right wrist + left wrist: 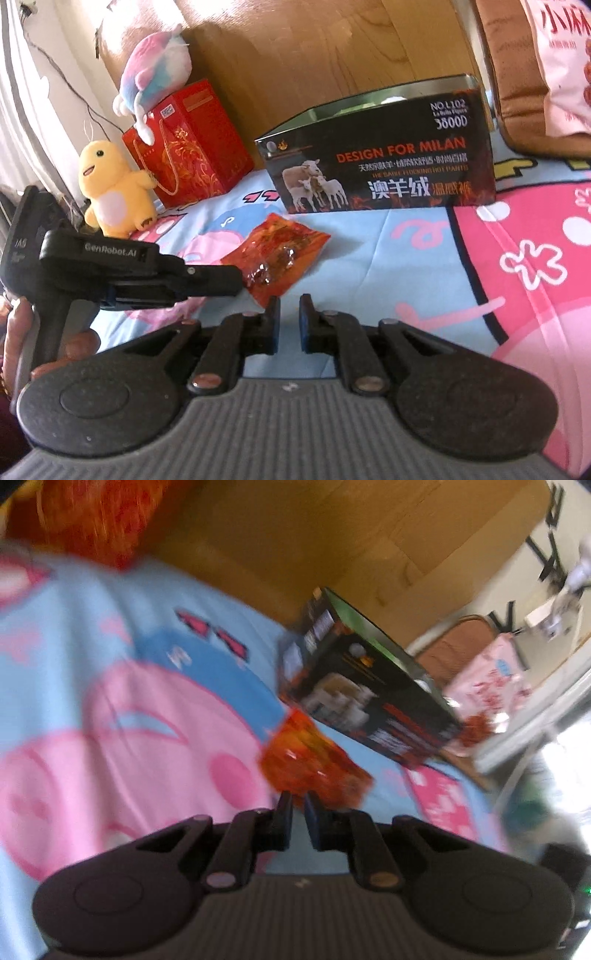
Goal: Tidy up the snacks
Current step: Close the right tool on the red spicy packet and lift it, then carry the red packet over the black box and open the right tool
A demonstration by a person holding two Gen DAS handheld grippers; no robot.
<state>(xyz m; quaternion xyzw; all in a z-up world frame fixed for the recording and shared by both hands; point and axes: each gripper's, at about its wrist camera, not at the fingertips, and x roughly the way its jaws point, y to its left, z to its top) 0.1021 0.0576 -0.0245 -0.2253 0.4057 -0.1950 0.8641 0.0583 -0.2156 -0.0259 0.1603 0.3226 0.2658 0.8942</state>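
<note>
We clamp left hand-held gripper [240, 282] on orange snack packet [275, 254]; right hand-held gripper [287, 301] together, empty; lift toward open box [380, 162], twelve o'clock.

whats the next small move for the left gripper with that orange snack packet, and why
Probably lift the orange snack packet a little and carry it toward the open black box. The left gripper appears shut on the packet's near corner, while most of the packet lies on the cartoon bedsheet. The box stands just behind it, top open. The right gripper is shut and holds nothing.
</note>
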